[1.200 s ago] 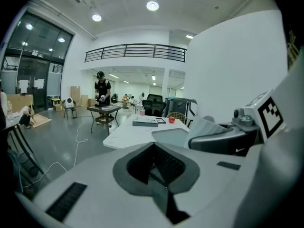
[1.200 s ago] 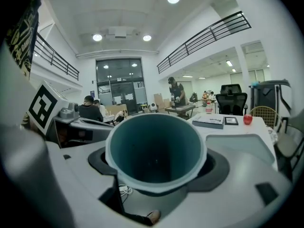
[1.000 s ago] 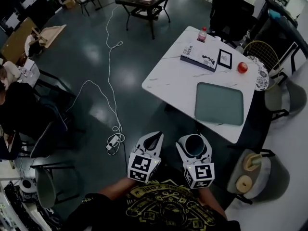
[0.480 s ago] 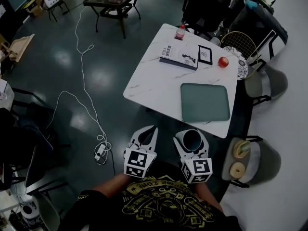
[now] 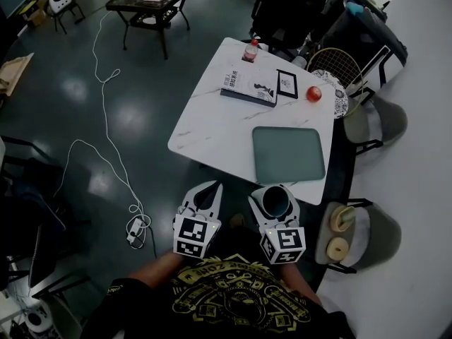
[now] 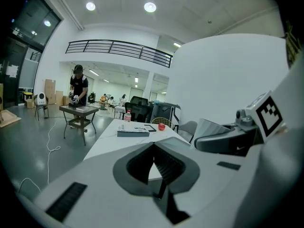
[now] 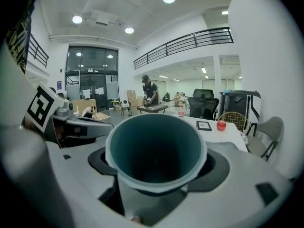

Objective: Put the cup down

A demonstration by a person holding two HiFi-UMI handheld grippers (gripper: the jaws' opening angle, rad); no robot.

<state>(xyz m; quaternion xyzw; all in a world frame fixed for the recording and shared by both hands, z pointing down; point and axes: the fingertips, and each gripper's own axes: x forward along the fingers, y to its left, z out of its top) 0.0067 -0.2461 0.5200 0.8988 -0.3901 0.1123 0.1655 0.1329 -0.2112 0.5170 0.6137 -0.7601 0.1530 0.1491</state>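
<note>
My right gripper (image 5: 274, 202) is shut on a teal cup (image 5: 275, 203) with a pale rim, held upright just short of the near edge of the white marble table (image 5: 212, 119). In the right gripper view the cup (image 7: 156, 151) fills the space between the jaws, its mouth open toward the camera. My left gripper (image 5: 203, 193) hangs beside it to the left, shut with nothing in it; in the left gripper view its jaws (image 6: 155, 167) meet at the tips. A grey-green mat (image 5: 288, 154) lies on the table just beyond the cup.
On the table's far side lie a book (image 5: 247, 88), a small framed picture (image 5: 287, 85), a red apple (image 5: 313, 94) and a bottle (image 5: 251, 50). Chairs (image 5: 367, 122) stand to the right, one chair (image 5: 353, 235) close to my right gripper. A white cable (image 5: 106, 140) runs over the floor.
The table and mat have slid closer toward both grippers in the head view. The cup stays gripped in the right gripper; the left stays shut and empty.
</note>
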